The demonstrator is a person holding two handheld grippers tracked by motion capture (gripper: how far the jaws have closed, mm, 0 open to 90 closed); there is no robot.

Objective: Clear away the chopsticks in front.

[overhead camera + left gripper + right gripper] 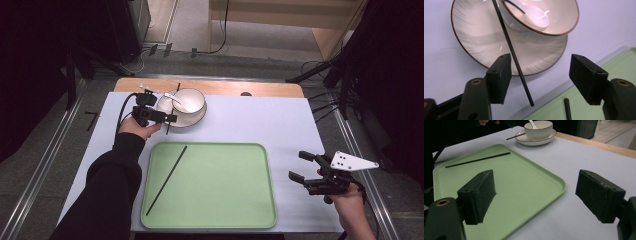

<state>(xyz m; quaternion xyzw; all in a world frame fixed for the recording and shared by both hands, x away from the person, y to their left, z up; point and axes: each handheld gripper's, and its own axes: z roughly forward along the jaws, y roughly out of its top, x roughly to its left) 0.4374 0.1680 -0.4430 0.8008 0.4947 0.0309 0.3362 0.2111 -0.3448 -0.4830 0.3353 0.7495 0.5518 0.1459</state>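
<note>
Across the plate point(196, 118), a chopstick point(172, 109) points toward the tray point(220, 200).

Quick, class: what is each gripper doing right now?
Left gripper: open, jaws either side of a black chopstick, not gripping it.
Right gripper: open, holding nothing.

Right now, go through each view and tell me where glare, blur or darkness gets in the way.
High view: the room's edges fall into near black, while the green tray and table are evenly lit. Left gripper view: bright glare on the spoon and bowl; the left claw looks soft, being close to the lens. Right gripper view: the right claw is slightly blurred, the tray crisp, top left dark.
</note>
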